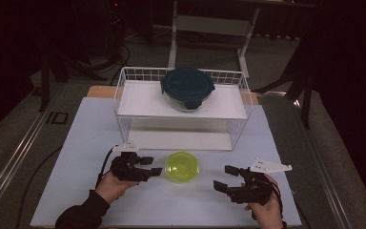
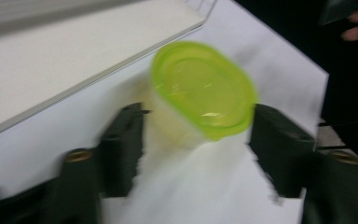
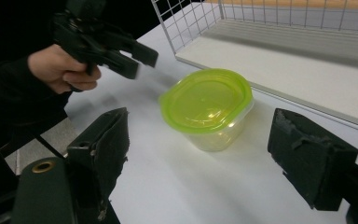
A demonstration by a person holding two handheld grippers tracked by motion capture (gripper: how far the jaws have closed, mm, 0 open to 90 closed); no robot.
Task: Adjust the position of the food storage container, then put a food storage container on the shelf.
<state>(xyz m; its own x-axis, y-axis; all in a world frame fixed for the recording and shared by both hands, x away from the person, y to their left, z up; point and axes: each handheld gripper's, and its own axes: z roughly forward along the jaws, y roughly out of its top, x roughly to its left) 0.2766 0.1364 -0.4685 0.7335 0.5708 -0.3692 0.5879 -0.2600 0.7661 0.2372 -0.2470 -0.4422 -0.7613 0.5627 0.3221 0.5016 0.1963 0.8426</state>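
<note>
Hands level: your left gripper (image 1: 153,165) and right gripper (image 1: 225,177) gape wide, flanking the clear, seemingly plastic tub (image 1: 182,167) with its round lime lid.

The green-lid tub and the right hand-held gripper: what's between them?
Nothing: bare white table lies between the tub and the right hand-held gripper, seen in the high view.
</note>
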